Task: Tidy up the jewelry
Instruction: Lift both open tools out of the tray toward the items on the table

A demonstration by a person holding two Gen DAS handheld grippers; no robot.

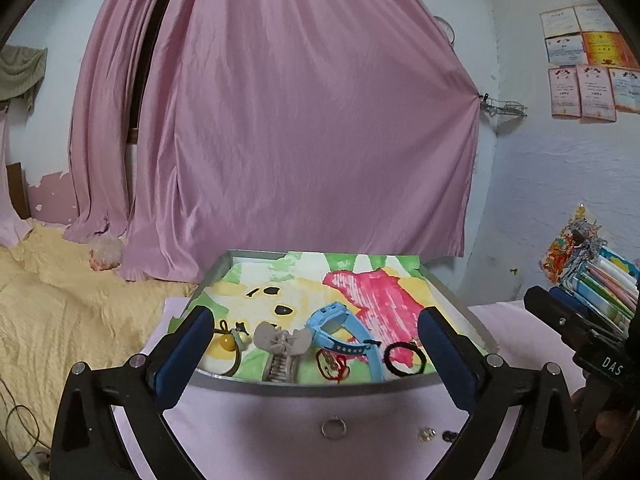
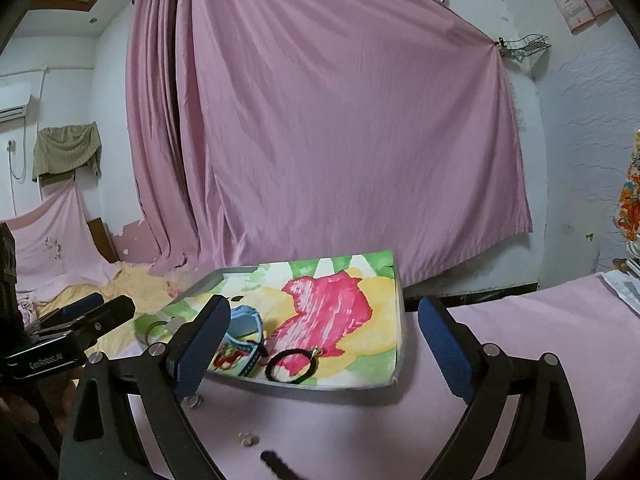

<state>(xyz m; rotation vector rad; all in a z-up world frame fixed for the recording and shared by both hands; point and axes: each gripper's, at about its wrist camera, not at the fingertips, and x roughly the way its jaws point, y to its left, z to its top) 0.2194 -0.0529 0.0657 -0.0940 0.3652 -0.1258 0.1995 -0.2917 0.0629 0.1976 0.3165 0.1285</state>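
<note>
Fingers of both grippers are spread wide and nothing is held: left gripper [image 1: 316, 344] is aimed at the near edge of the tray, right gripper [image 2: 324, 344] is aimed at the tray's near right corner.

Tray [image 1: 456, 292] is set on the pink-covered tabletop [image 1: 280, 420], lined with a painted sheet [image 1: 380, 292], presumably to keep small pieces visible and from sliding.

Already laid along the tray's near edge, left to right:
- yellow bead charm [image 1: 225, 342]
- grey claw clip [image 1: 280, 346]
- red string bracelet [image 1: 334, 364]
- blue watch [image 1: 340, 330], strap draped toward the near rim
- black hair tie [image 1: 402, 356], with a small gold charm seen in the right wrist view

Items are kept in one row, apart from each other, so each can be grabbed separately; the far part of the tray is unused.

Not yet in the tray, on the tabletop just near of the rim:
- silver ring [image 1: 334, 428]
- small clear piece [image 1: 426, 434] and a dark piece [image 1: 450, 436] beside it, possibly earrings; too small to be told.

In the right wrist view a pale crumb-like piece [image 2: 248, 438] and a dark blurred strip [image 2: 280, 462] are seen on the cloth; identity cannot be told.

Judgement: task is partly done. The wide finger spread fits an approach to a loose piece. The ring lies flat on soft cloth, so a low pinch would be needed and cloth could be caught with it.
</note>
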